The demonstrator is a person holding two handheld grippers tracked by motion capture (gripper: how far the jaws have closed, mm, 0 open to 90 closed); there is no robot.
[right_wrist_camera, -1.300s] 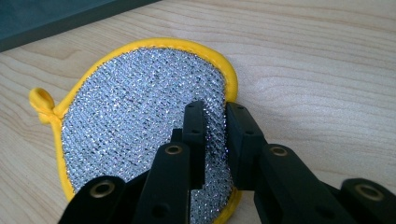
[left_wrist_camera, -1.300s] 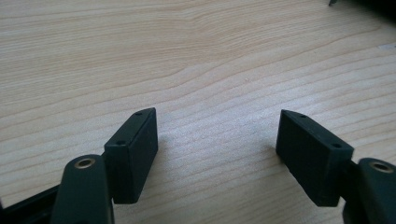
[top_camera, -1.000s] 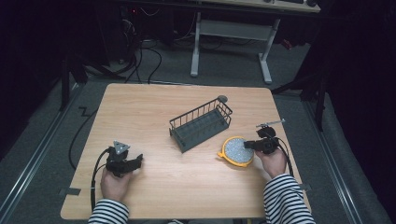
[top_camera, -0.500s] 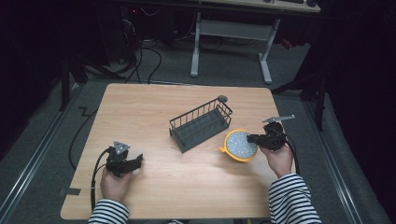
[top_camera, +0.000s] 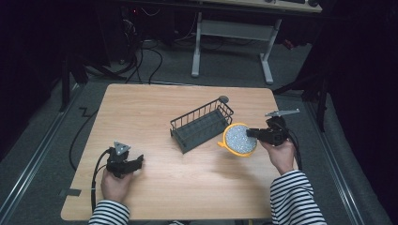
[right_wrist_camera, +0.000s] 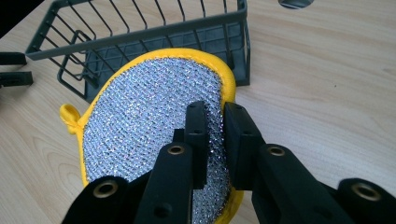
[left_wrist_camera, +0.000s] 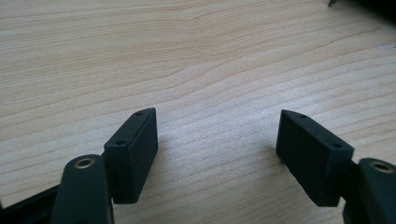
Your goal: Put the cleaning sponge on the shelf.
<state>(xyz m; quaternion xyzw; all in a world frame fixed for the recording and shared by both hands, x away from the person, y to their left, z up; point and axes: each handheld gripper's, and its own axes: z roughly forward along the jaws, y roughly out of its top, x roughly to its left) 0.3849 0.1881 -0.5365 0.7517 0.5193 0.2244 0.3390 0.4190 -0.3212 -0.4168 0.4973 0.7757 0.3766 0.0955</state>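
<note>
A round silver scouring pad with a yellow rim [top_camera: 240,139] [right_wrist_camera: 154,116] hangs lifted just right of the dark wire basket [top_camera: 202,123] [right_wrist_camera: 140,37]. My right gripper [top_camera: 252,133] [right_wrist_camera: 215,135] is shut on the pad's near edge, jaws pinching it from both faces. A small yellow loop sticks out at the pad's left side. My left gripper [top_camera: 136,162] [left_wrist_camera: 217,140] rests on the wooden table [top_camera: 155,112] near its front left, jaws open wide over bare wood [left_wrist_camera: 210,70].
The wire basket stands slantwise at the table's middle, empty, with a small grey disc [top_camera: 224,99] by its far end. Beyond the table are a desk frame [top_camera: 232,33] and cables on the floor. Cables trail from both grippers.
The right gripper has lifted the scouring pad and carried it left, toward the basket's right end. The left gripper has stayed where it was.
</note>
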